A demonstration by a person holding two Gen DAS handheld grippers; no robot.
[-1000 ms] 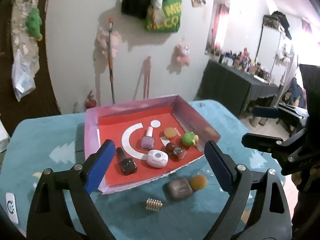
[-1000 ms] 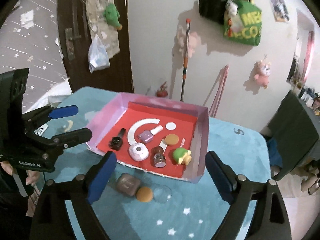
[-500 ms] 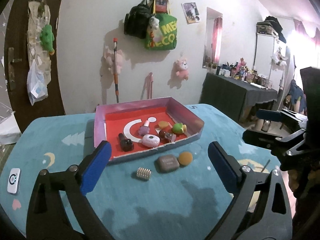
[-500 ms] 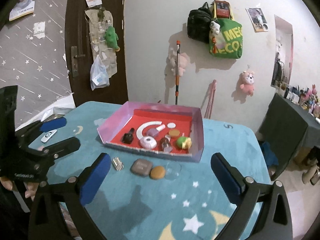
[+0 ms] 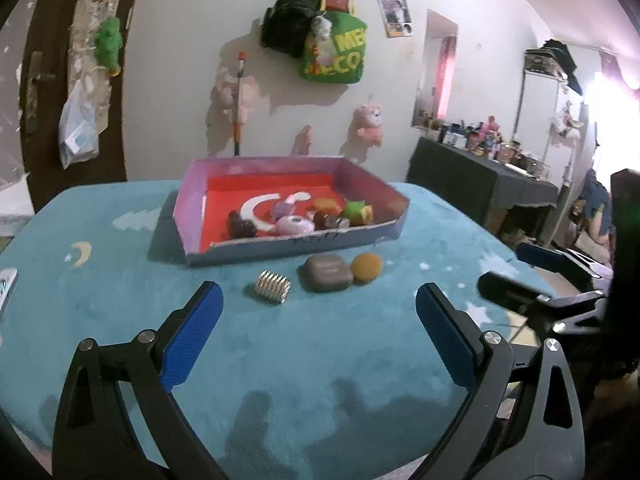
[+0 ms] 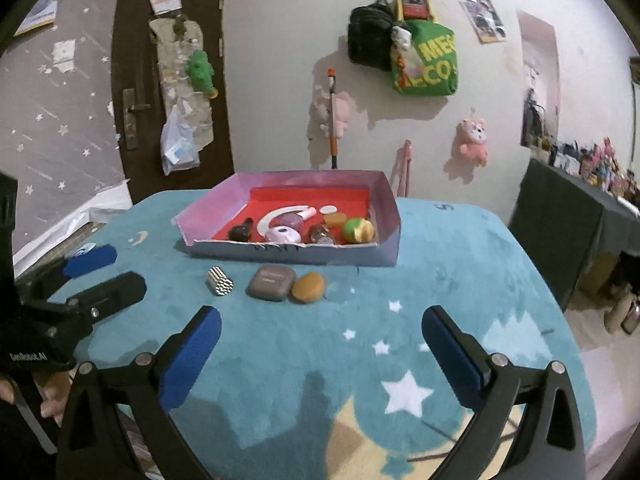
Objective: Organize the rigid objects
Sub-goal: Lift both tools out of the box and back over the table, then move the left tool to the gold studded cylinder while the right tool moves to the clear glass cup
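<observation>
Hovering: L gripper (image 5: 318, 300) + R gripper (image 6: 320, 324) fingers spread, empty | green bag (image 6: 426, 66) reads "ME.. ECO"

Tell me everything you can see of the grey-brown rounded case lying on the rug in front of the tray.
The grey-brown case is a rounded-corner, pebble-like box, matte and plastic-looking, with faint lettering on its lid that I cannot read. It lies flat and closed on the teal rug, outside the tray, just in front of its near wall. The orange disc sits against its right side, apparently touching; the ridged silver piece lies apart on its left. Neither gripper touches it.
</observation>
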